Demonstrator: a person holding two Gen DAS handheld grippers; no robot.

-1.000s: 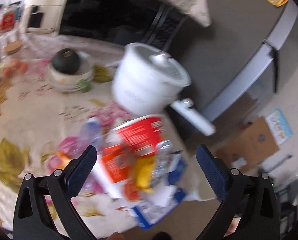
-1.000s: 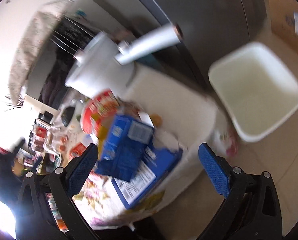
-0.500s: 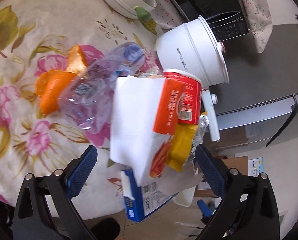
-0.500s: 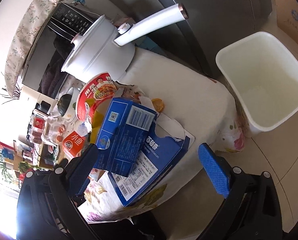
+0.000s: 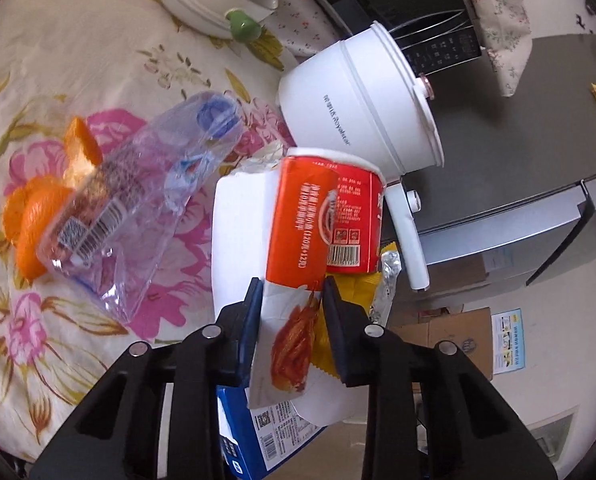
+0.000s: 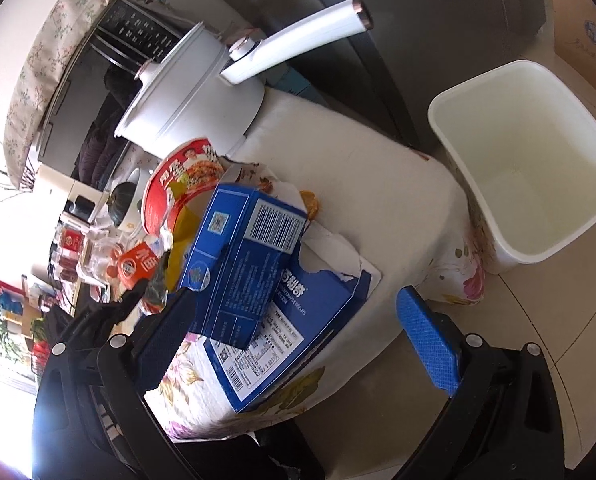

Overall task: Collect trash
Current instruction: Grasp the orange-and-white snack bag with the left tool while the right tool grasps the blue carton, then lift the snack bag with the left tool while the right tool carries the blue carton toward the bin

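The bench [image 5: 57, 60], under a floral cloth, fills the left wrist view from 7 to 12 o'clock; in the right wrist view its corner [image 6: 378, 184] sits at centre. Only the right view shows the white bin [image 6: 538, 168], empty, on the floor at 3 o'clock, just beside that corner. A white pot [image 5: 358, 112] with a long handle stands at 1 o'clock in the left view and at 11 o'clock in the right [image 6: 189, 92].

The trash lies heaped at the bench corner. A torn blue box [image 6: 257, 280] is at centre in the right view; the left view catches only its end [image 5: 257, 432] at 6 o'clock. A white and orange bag [image 5: 265, 248] lies across the pile, with a red noodle cup [image 5: 350, 220] tipped against it at centre; the right view looks into the cup's mouth [image 6: 177, 184]. Only the left view shows the clear bottle [image 5: 145, 200] at 9 o'clock, lying over orange peel [image 5: 33, 220], and the yellow wrapper [image 5: 354, 296] under the cup.

The left gripper [image 5: 291, 300] has just been closing, and its fingers [image 5: 253, 304] now pinch the lower edge of the bag. The right gripper [image 6: 298, 320] hangs above the blue box with its fingers [image 6: 426, 332] wide apart, gripping nothing.
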